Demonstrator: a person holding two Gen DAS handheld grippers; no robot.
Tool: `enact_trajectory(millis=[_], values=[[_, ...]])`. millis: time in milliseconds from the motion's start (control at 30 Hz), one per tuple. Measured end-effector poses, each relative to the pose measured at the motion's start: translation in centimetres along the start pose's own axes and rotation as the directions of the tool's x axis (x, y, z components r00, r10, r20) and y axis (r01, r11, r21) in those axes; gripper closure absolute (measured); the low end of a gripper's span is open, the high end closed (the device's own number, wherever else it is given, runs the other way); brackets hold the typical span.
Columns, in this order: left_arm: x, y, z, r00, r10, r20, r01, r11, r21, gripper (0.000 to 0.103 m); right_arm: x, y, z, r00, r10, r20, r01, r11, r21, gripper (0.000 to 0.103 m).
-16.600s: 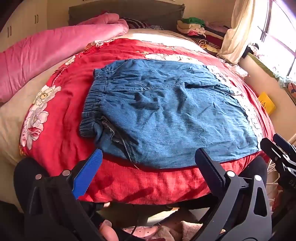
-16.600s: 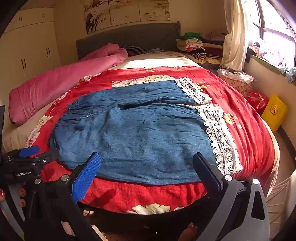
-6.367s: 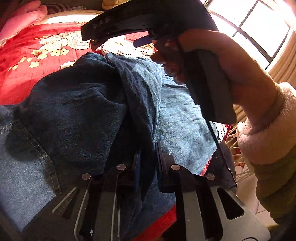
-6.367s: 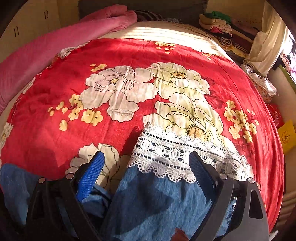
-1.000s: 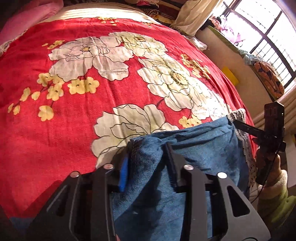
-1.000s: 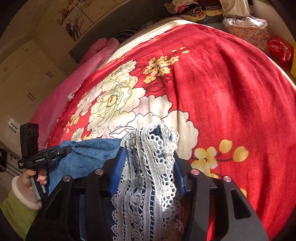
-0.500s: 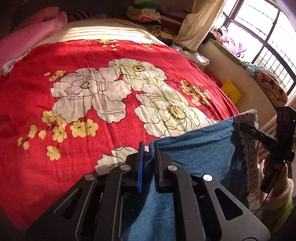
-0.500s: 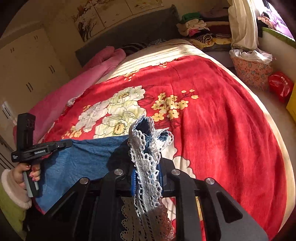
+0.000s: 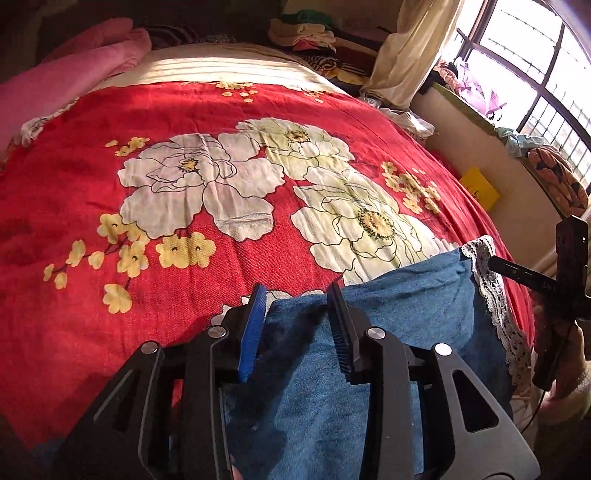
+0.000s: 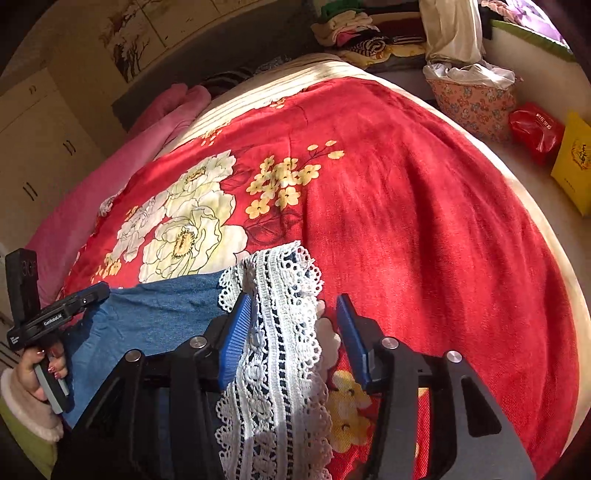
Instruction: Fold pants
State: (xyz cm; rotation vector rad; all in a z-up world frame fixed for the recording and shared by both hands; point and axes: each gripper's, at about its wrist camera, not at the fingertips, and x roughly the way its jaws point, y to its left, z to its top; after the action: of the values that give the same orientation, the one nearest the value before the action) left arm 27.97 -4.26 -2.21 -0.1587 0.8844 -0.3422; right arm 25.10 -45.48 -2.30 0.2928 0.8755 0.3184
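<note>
The blue denim pants point(image 9: 406, 314) lie folded at the near edge of the bed, their white lace hem point(image 10: 280, 295) on the right end. My left gripper point(image 9: 295, 291) hovers over the denim's far left corner. Its jaws are opening and the cloth lies slack between them, with neither pad pressing on it. My right gripper point(image 10: 293, 301) stands over the lace hem, its jaws also opening. The lace bunches between them against the left pad, and the right pad is well apart from it. Each gripper shows at the edge of the other's view, held by a hand point(image 10: 40, 365).
A red bedspread point(image 9: 184, 280) with large white flowers spreads beyond the pants. A pink quilt point(image 9: 74, 81) lies at the far left. Stacked clothes point(image 10: 354, 29), a flowered basket point(image 10: 476, 103), a red bag point(image 10: 535, 129) and a yellow bag point(image 10: 576, 166) stand along the right wall.
Half a second ago both grippers were shut on the pants' far edge, held slightly raised. Now both sets of jaws have spread, the edge has dropped onto the bed, and both grippers have tilted up.
</note>
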Motion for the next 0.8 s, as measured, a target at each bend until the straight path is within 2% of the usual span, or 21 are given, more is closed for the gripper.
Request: enact_trajectory(millis=[133,167,233,367,433,700,800], values=[[-4.1,-0.6,-0.6,0.997,0.002,0.079,-0.002,1.000,0.006,0.051,-4.2,-0.4,-1.2,0.997,0.049,0.063,-0.051,0.998,0.029,0.035],[-5.2,-0.8,-1.1,0.995,0.006,0.098,-0.006,1.000,0.001,0.048,-5.0,-0.4,-1.8,0.996,0.053,0.070,-0.055,0.998,0.030,0.034],[-7.1,-1.0,-2.2,0.993,0.005,0.120,-0.005,1.000,-0.004,0.035,-6.4,-0.3,-3.0,0.995,0.052,0.082,-0.055,0.998,0.033,0.031],[-10.2,-0.6,-4.7,0.988,0.032,0.148,-0.027,0.999,-0.035,0.031,-8.2,-0.2,-5.8,0.995,0.054,0.089,-0.058,0.997,0.048,0.028],[-11.6,-0.2,-6.1,0.987,0.033,0.154,-0.024,0.998,-0.055,0.023,-8.7,0.0,-7.3,0.995,0.048,0.087,-0.052,0.997,0.054,0.028],[-16.8,1.9,-11.5,0.982,0.093,0.162,-0.075,0.991,-0.110,0.016,-9.5,1.2,-10.9,0.995,0.052,0.082,-0.060,0.994,0.095,0.027],[-18.3,3.2,-13.9,0.981,0.115,0.155,-0.091,0.984,-0.153,0.014,-9.5,1.4,-11.9,0.997,0.021,0.071,-0.029,0.995,0.101,0.024]])
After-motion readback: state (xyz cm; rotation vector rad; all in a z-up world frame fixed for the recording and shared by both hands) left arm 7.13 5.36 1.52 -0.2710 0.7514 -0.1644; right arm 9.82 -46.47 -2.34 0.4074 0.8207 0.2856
